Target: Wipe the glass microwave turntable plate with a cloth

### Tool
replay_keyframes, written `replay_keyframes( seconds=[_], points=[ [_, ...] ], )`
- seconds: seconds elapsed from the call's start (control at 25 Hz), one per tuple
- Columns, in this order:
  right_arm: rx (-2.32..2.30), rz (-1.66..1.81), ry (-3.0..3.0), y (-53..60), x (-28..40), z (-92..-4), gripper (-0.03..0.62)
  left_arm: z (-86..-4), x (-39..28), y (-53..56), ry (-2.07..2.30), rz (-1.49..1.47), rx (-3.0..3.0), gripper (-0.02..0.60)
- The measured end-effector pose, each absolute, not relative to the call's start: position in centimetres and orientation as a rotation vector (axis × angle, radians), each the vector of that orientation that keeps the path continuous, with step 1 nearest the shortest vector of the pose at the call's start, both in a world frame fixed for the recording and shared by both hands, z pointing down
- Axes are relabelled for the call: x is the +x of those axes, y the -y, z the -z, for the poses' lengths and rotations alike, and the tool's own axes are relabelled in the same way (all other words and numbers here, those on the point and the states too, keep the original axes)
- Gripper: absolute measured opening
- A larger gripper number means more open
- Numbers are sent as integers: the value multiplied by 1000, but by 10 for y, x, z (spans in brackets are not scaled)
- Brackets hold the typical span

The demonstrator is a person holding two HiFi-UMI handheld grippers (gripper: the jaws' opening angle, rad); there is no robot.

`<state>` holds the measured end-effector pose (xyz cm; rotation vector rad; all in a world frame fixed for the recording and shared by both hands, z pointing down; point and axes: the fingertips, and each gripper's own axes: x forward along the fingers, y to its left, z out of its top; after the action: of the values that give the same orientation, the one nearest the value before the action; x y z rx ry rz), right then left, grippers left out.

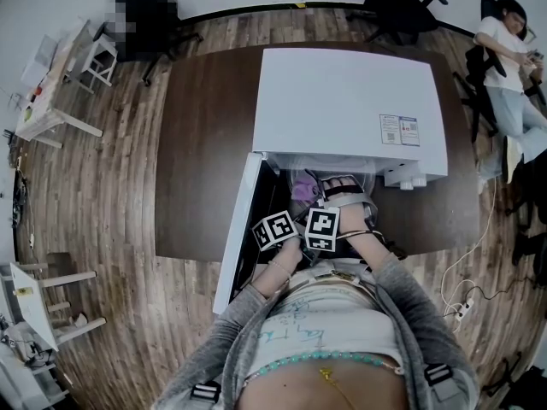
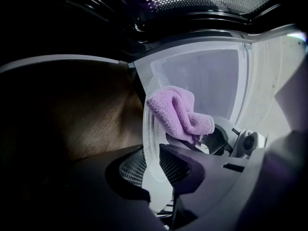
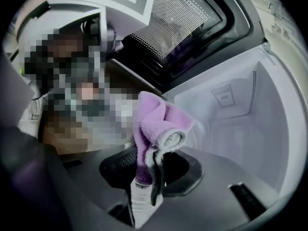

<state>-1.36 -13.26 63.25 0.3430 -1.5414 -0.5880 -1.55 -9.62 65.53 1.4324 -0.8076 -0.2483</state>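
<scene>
The clear glass turntable plate (image 2: 150, 138) stands on edge between the jaws of my left gripper (image 2: 154, 166), which is shut on its rim. A folded purple cloth (image 2: 180, 112) lies against the plate's right face. My right gripper (image 3: 150, 170) is shut on that cloth (image 3: 156, 124), in front of the open white microwave cavity (image 3: 240, 119). In the head view both marker cubes, left (image 1: 275, 229) and right (image 1: 322, 229), sit side by side at the microwave's mouth, with the cloth (image 1: 304, 188) just beyond them.
The white microwave (image 1: 350, 101) stands on a brown table (image 1: 205, 143), its door (image 1: 235, 237) swung open to the left. A person (image 1: 513, 67) sits at the far right near office chairs (image 1: 397, 7). Small tables (image 1: 51, 84) stand at the left.
</scene>
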Motion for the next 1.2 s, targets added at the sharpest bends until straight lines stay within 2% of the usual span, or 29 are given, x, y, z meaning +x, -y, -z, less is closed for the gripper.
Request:
replay_keyframes(
  seconds=[0.68, 1.2],
  points=[
    [434, 594, 1608, 171, -22, -629, 120, -656, -15, 96, 806, 251, 1434, 67],
    [560, 535, 1606, 198, -3, -624, 120, -655, -16, 96, 805, 250, 1440, 67]
  ],
)
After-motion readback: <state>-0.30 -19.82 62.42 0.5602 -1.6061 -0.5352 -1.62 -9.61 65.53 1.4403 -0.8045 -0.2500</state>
